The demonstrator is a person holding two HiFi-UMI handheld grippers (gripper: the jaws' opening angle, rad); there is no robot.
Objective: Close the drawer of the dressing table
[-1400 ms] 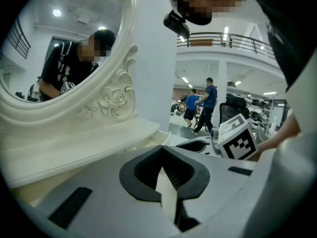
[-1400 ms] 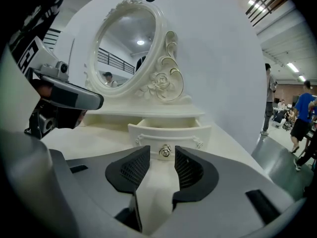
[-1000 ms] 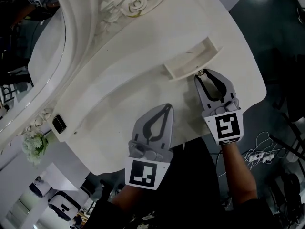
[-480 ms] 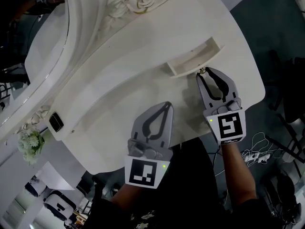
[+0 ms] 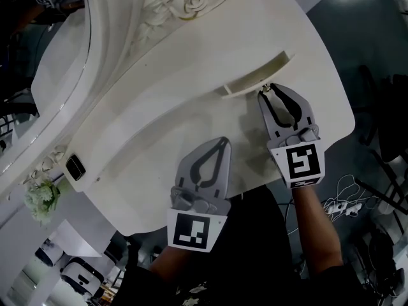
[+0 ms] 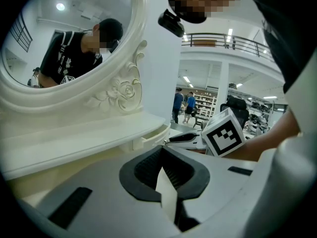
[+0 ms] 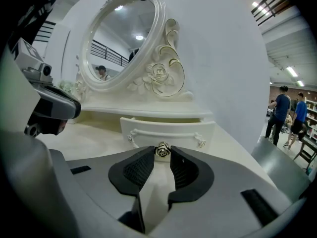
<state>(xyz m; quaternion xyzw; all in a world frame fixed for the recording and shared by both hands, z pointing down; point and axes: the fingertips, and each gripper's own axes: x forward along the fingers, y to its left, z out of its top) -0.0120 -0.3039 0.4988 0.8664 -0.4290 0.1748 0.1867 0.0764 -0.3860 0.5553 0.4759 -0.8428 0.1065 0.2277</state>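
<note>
White desk (image 5: 159, 126): drawer (image 7: 168, 129), probably light and rigid, pushes by its small knob (image 7: 162, 150), pinched in right claw (image 5: 268, 94) (left claw (image 5: 222, 141) closed, empty).

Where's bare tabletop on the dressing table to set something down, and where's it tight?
Free: the wide strip of tabletop between the mirror frame and the left gripper, running left to the small black object. Crowded: the right corner, where the right gripper holds the drawer knob.
</note>
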